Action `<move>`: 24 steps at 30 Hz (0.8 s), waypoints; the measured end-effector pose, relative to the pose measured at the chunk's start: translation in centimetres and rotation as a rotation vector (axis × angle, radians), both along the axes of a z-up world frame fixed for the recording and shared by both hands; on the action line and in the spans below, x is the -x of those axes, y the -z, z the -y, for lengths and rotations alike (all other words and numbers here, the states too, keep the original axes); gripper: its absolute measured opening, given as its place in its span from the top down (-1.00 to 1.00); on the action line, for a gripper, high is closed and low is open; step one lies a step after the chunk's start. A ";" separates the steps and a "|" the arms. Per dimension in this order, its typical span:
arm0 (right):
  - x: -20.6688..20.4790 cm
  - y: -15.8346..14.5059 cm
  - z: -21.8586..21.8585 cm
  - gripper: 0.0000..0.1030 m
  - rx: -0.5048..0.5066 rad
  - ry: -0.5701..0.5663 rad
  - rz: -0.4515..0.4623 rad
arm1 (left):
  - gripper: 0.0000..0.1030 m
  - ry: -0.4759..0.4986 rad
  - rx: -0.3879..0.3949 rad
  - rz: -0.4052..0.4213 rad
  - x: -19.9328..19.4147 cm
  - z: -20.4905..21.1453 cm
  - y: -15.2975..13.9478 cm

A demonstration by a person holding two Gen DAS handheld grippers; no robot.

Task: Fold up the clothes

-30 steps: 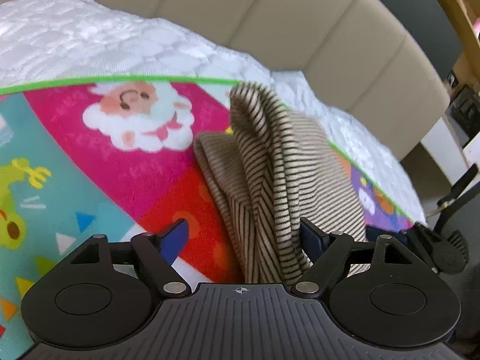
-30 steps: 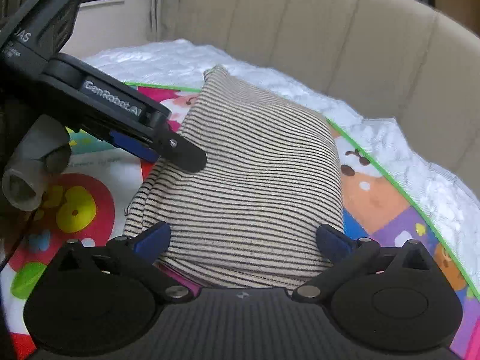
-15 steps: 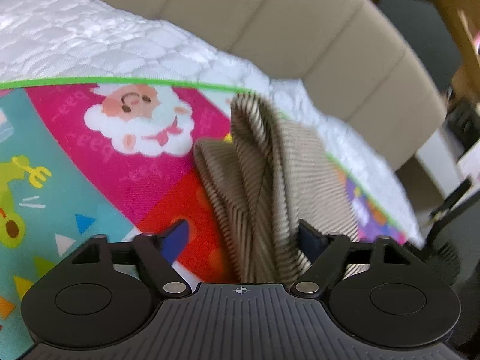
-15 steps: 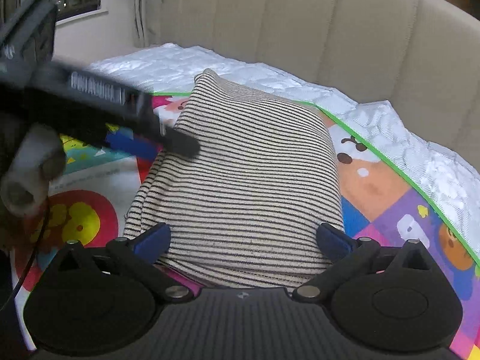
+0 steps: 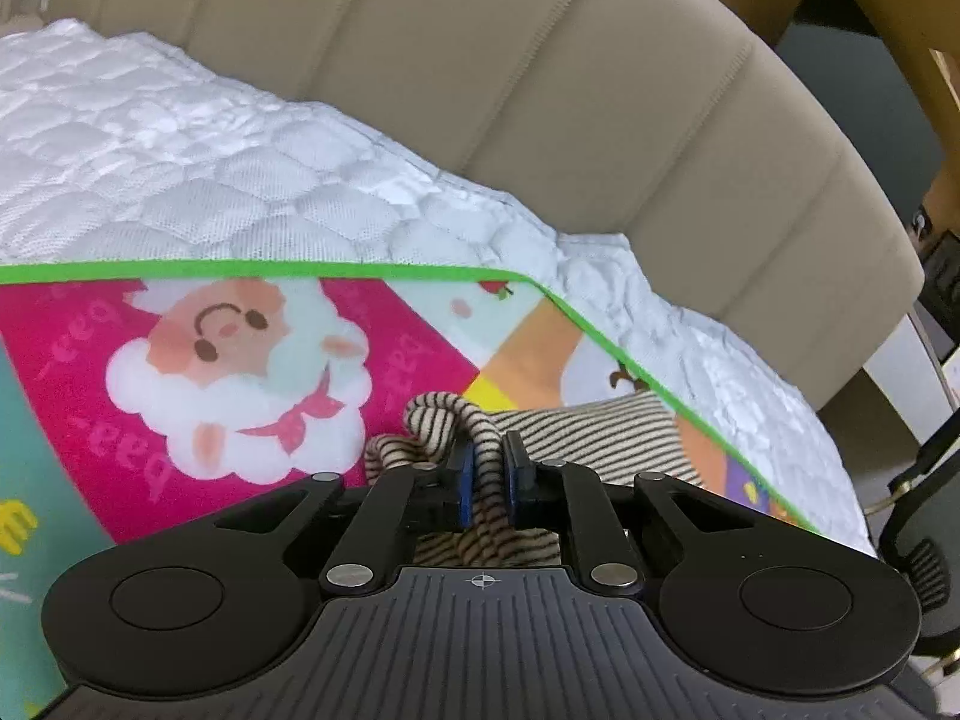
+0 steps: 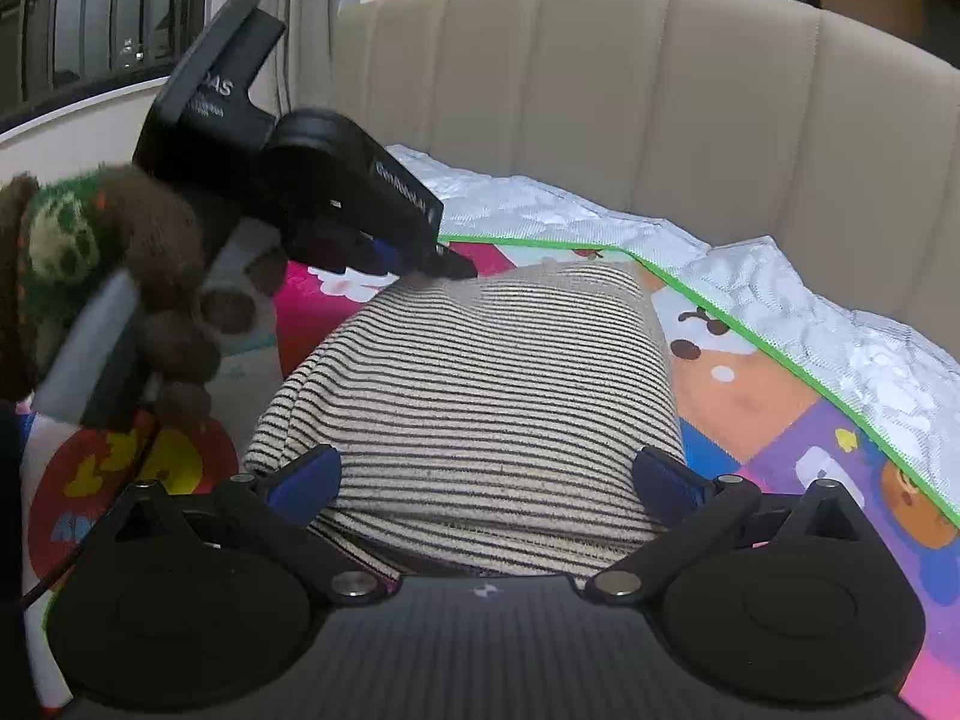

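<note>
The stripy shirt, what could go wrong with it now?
The left hand-held gripper pinches only a small bunch of the striped shirt, so a pull might drag the folded layers crooked or let the cloth slip out. The right hand-held gripper is open around the near edge, holding nothing, so the pile could slide on the play mat.

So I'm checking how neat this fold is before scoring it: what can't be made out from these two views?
- Left wrist view: most of the striped garment is hidden behind the left gripper; only a pinched ridge and one strip show.
- Right wrist view: the garment's near edge is hidden by the right gripper; its underside is unseen.
- Garment type: sleeves or collar not visible.
</note>
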State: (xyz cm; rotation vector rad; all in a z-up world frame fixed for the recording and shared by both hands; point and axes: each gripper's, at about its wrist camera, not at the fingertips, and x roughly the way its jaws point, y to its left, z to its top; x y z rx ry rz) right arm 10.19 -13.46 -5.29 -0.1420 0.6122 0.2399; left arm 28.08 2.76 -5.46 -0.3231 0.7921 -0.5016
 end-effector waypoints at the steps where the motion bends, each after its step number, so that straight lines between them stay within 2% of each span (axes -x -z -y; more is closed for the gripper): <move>1: 0.0 -0.3 -0.1 -1.00 0.004 -0.001 -0.002 | 0.73 0.005 -0.008 0.007 0.0 0.0 0.0; 3: -0.1 -1.0 0.0 -1.00 -0.013 -0.004 0.000 | 0.73 0.012 -0.011 0.019 0.2 -0.2 0.1; 7: -0.5 -4.0 2.7 -1.00 -0.191 -0.011 0.035 | 0.72 0.012 0.011 0.015 0.6 -0.9 0.2; 10: -2.6 -5.5 4.8 -1.00 -0.244 0.038 0.039 | 0.71 0.015 0.018 0.016 0.8 -1.2 0.3; 12: -5.4 -5.2 6.2 -0.99 -0.294 0.078 -0.027 | 0.71 0.016 0.028 0.010 0.8 -1.5 0.3; 13: -7.0 -4.9 6.9 -0.88 -0.323 0.097 -0.070 | 0.70 0.016 0.034 0.007 0.8 -1.6 0.3; 14: -8.6 -4.6 7.6 -0.57 -0.352 0.117 -0.112 | 0.70 0.016 0.040 0.003 0.8 -1.8 0.3; 16: -11.8 -4.0 9.0 -0.30 -0.410 0.155 -0.197 | 0.67 0.016 0.053 -0.005 0.7 -2.1 0.3; 18: -14.1 -3.4 10.0 -0.30 -0.451 0.182 -0.261 | 0.61 0.016 0.065 -0.012 0.7 -2.4 0.3; 21: -13.6 -3.1 9.8 -0.47 -0.434 0.171 -0.257 | 0.35 0.010 0.080 -0.027 0.6 -2.9 0.4; 22: -13.4 -3.0 9.7 -0.44 -0.428 0.167 -0.256 | 0.20 0.005 0.083 -0.035 0.6 -3.1 0.6; 24: -13.0 -2.8 9.5 -0.39 -0.416 0.160 -0.254 | 0.19 -0.003 0.097 -0.048 0.4 -3.6 0.9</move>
